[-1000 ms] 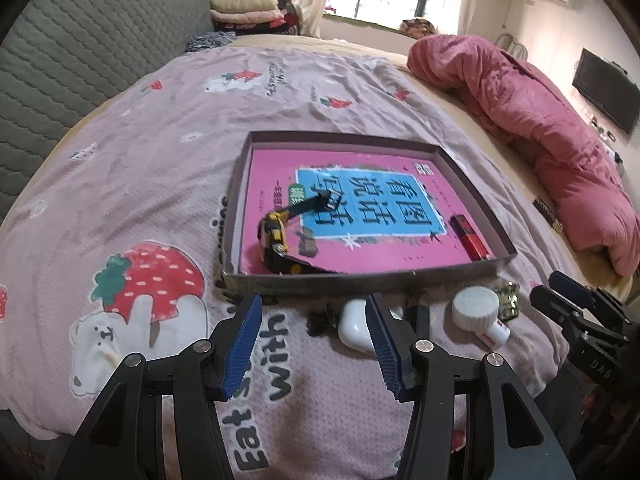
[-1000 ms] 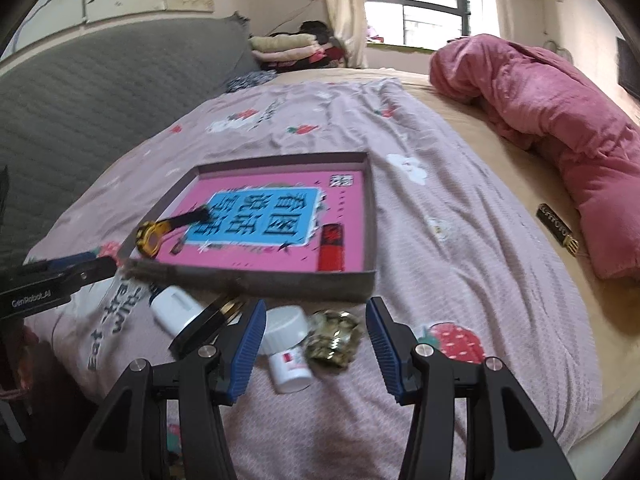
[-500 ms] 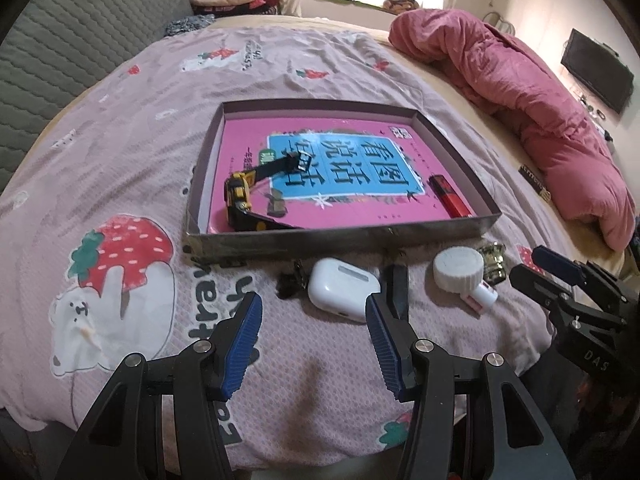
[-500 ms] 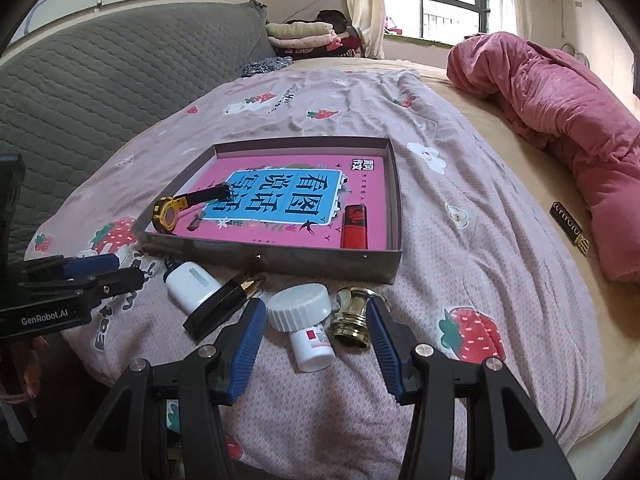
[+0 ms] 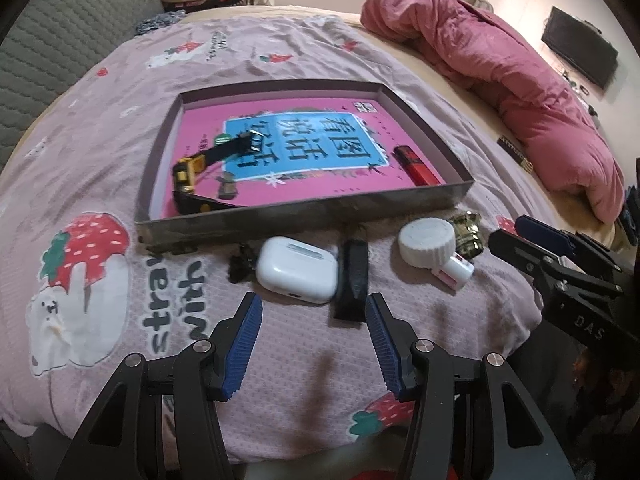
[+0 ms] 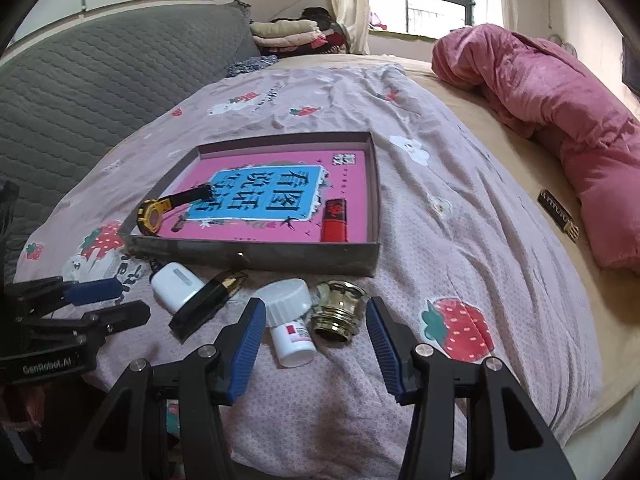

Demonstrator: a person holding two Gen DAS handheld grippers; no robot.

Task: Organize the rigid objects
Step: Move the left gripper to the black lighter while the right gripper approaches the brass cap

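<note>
Both tools gape empty: the left tool [image 5: 314, 342] lined up on the white earbud case [image 5: 296, 270] at twelve o'clock; the right tool [image 6: 316, 338] over bottle [image 6: 289, 322] and brass fitting [image 6: 338, 312], tray [image 6: 256, 255] beyond.

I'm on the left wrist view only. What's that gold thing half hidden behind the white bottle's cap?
Observer: The right wrist view shows a brass threaded fitting lying beside the white bottle.
Operator: Is the right gripper holding anything?
Observer: No. The right gripper is open and grips nothing.
Operator: And the black stick by the earbud case?
Observer: The black stick has a gold end facing the tray.
</note>
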